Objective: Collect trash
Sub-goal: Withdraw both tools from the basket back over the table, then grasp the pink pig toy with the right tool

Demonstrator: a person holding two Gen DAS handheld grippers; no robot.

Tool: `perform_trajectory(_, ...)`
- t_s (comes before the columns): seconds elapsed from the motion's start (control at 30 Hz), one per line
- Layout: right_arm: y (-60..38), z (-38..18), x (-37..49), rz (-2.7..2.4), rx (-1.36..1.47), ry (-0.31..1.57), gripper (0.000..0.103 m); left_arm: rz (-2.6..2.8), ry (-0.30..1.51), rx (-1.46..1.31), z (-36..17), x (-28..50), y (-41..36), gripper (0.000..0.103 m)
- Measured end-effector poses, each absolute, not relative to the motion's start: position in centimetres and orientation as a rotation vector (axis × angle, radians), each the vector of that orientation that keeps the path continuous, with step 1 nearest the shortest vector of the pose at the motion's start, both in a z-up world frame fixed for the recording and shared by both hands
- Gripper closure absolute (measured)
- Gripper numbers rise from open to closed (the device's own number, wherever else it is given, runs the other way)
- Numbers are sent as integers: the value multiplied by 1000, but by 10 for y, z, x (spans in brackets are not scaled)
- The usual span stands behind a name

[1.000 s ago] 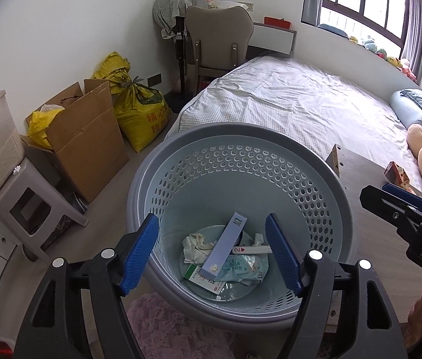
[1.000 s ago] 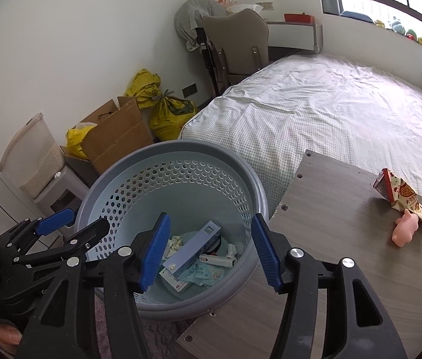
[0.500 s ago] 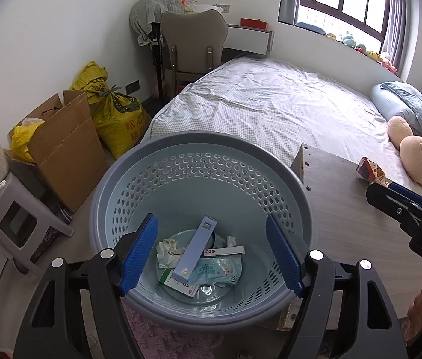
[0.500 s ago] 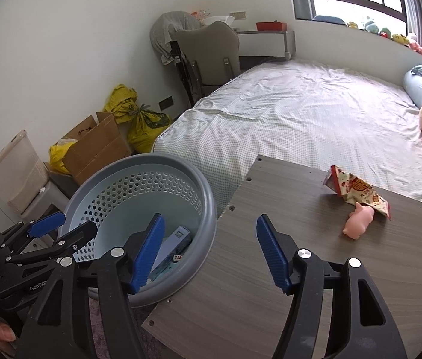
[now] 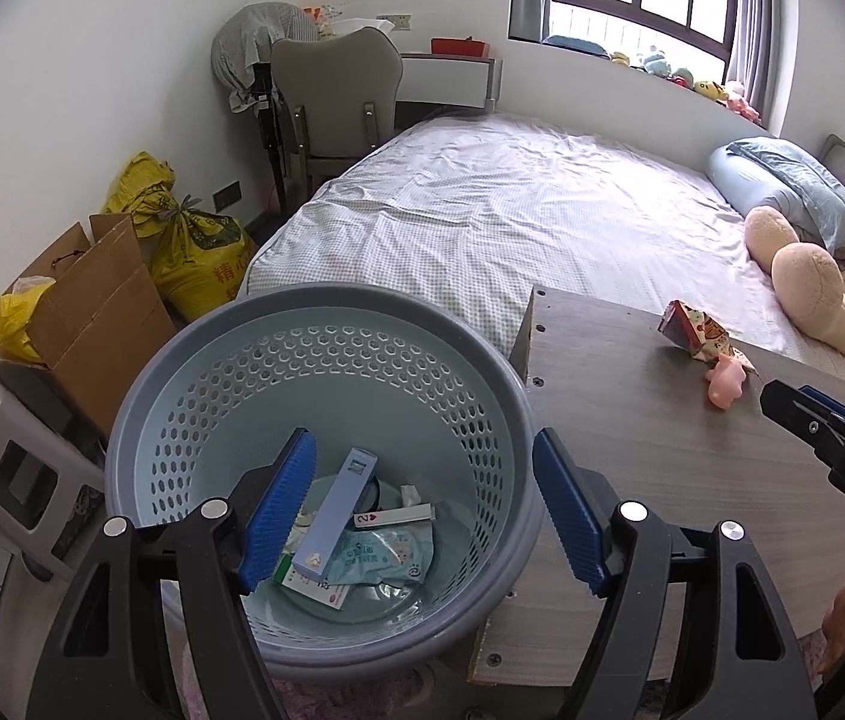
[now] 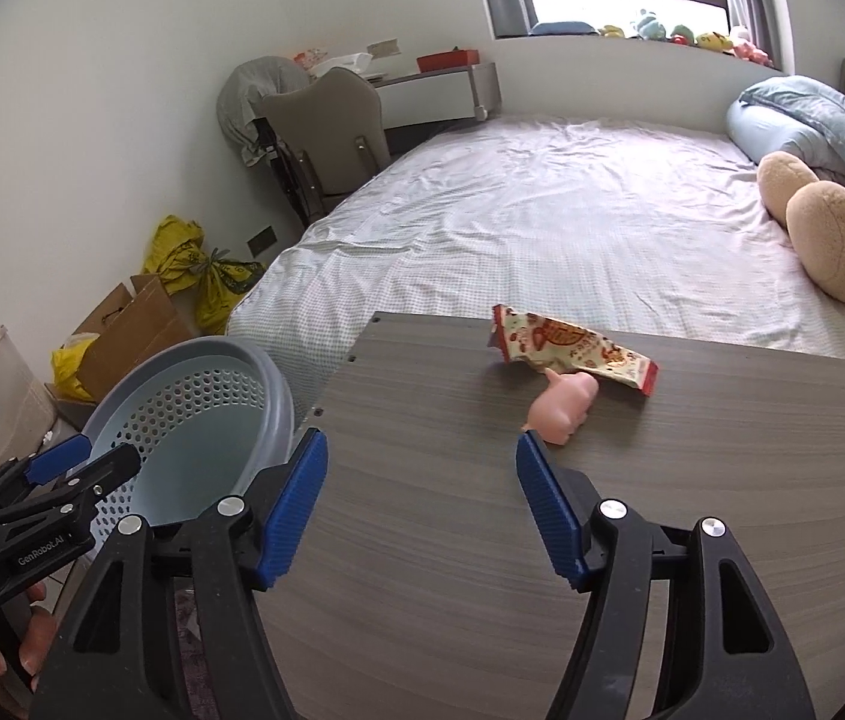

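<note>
Most of the trash looks collected already. The grey basket (image 5: 326, 360) stands on the floor against the left edge of the desk (image 6: 482, 540), and in its bottom lie a long pale-blue box (image 5: 335, 519), a playing card (image 5: 392, 517), a crumpled plastic packet (image 5: 386, 555) and a green-and-white carton (image 5: 311, 587).

What seems left is on the desk: a red-and-cream snack wrapper (image 6: 572, 348), lying empty and flattened near the far edge. A small pink toy pig (image 6: 560, 411) touches its near side; that one reads as a toy, not trash, so it probably stays.

The left tongs (image 5: 425, 510) hang released over the basket, jaws wide with nothing between them. The right tongs (image 6: 419, 510) are over the bare near part of the desk and point toward the wrapper, which lies a little to their right. Their jaws have just been opening and grip nothing.

So the job appears nearly done, with the wrapper as the last piece to pick up and drop in the basket. Taking it cleanly means not catching the pig along with it.
</note>
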State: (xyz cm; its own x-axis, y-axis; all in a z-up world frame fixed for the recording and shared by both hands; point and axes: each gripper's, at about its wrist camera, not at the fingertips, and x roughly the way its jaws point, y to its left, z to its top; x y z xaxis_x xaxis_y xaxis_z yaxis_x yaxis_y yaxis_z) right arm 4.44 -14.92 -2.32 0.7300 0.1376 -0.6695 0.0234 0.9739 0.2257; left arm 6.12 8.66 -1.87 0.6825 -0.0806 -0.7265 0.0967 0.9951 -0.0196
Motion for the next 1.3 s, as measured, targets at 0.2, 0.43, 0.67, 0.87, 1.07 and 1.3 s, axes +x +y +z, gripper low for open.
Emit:
perform_trajectory(0.2, -177, -43, 52, -4, 241, 786, 39, -136, 828, 46, -23, 69, 62, 32)
perform_trajectory(0.43, -194, -61, 69, -34, 256, 821, 39, -175, 842, 63, -31, 83, 41, 32)
perform_trajectory(0.67, -196, -70, 100, -70, 268, 856, 39, -199, 856, 66, -39, 95, 32, 32)
perform_trajectory(0.87, -194, -78, 119, -121, 240, 888, 39, -216, 871, 67, -47, 100, 25, 32)
perform_trajectory(1.07, -190, -84, 126, -162, 209, 908, 40, -235, 884, 65, -52, 103, 21, 32)
perform_trajectory(1.3, -186, -88, 130, -156, 198, 919, 67, -249, 878, 65, -49, 100, 18, 32)
